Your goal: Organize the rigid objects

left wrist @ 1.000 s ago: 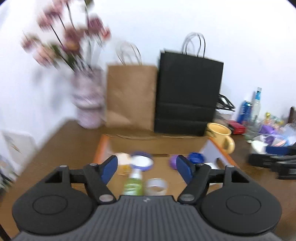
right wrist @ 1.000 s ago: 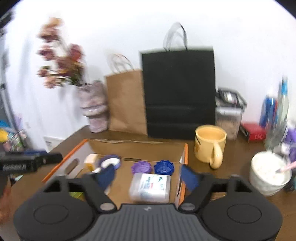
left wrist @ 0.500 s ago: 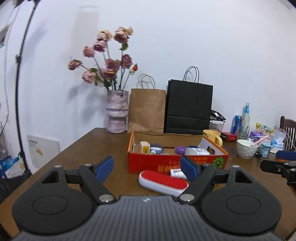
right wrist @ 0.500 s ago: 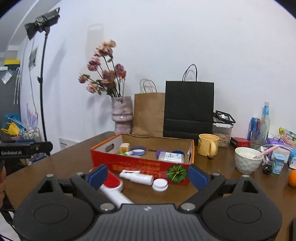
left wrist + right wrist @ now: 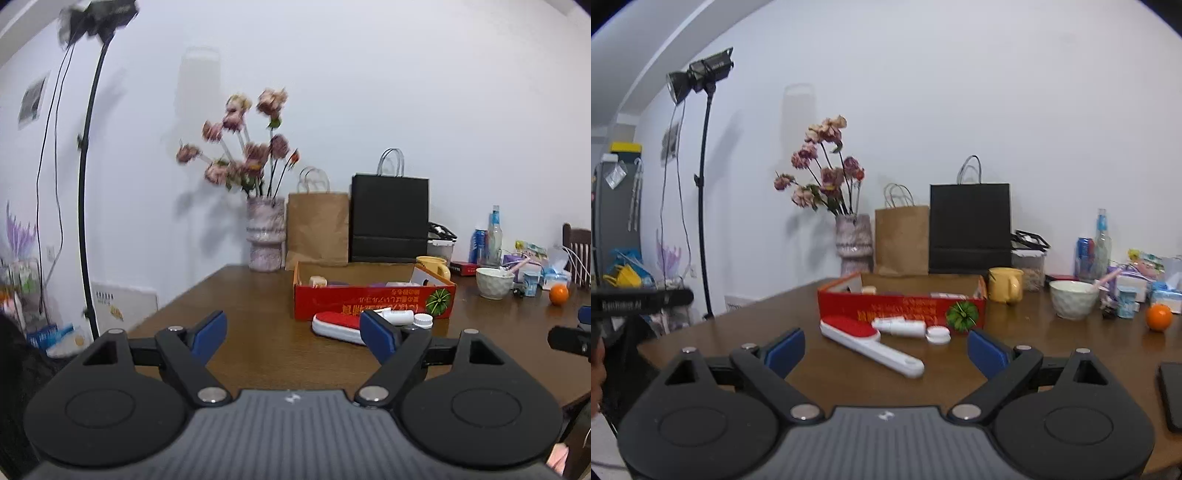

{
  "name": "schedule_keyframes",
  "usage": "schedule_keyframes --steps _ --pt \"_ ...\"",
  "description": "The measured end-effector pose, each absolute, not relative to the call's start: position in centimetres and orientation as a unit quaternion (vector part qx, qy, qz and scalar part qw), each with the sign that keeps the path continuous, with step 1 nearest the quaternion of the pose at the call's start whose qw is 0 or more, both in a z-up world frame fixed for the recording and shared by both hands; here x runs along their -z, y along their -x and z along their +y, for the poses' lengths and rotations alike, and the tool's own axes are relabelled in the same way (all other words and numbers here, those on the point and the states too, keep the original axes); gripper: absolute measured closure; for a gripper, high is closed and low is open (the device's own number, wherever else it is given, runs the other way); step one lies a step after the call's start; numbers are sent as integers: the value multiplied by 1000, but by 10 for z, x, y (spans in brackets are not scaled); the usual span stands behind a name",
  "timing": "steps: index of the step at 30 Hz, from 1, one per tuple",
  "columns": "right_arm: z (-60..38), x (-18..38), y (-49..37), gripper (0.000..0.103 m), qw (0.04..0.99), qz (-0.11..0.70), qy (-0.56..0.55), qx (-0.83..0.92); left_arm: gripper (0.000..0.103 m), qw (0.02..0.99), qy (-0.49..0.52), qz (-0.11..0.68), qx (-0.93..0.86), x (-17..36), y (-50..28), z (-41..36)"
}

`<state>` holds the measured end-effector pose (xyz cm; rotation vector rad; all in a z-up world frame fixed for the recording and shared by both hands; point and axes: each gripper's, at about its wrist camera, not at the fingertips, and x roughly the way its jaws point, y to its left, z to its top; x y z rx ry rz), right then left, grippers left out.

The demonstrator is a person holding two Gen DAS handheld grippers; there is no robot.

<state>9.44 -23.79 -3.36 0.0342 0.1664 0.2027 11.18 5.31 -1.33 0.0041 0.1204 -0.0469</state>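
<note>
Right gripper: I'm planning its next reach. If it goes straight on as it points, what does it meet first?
Probably the lint brush, lying on the table between the open right gripper and the red box. Depth is unclear; held level, it might pass above the brush and reach the box.

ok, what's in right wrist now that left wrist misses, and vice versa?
Right wrist only: the lint brush's full white handle, a dark phone at the right edge, the whole studio light.

Left wrist only: a wooden chair back, the white panel low on the wall.

Both: red box, white tube, yellow mug, bowl, orange, open empty tools.
</note>
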Motion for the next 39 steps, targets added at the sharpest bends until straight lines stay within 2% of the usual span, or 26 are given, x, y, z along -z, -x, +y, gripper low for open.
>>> schedule_keyframes --steps 3,13,17,23,28,33,37,39 --pt "-240 34 -82 8 991 84 -30 -94 18 998 -1 43 38 10 -104 53" --pt "-236 34 -81 5 991 82 -39 -101 18 998 2 62 29 14 -114 57" --pt "-242 42 -94 5 988 103 -62 -101 18 997 3 68 23 18 -120 57" --pt "-257 48 -112 5 987 88 -77 -107 18 996 4 91 16 23 -144 55" --pt "-264 42 -144 7 985 122 -91 -77 18 992 16 125 16 22 -179 57" --pt "-265 34 -174 26 981 155 -102 -65 18 989 25 141 35 13 -220 65" --pt "-264 33 -205 48 978 175 -95 -62 18 986 10 156 52 7 -262 61" --pt "-266 36 -221 51 976 185 -97 -63 19 982 17 172 75 7 -287 57"
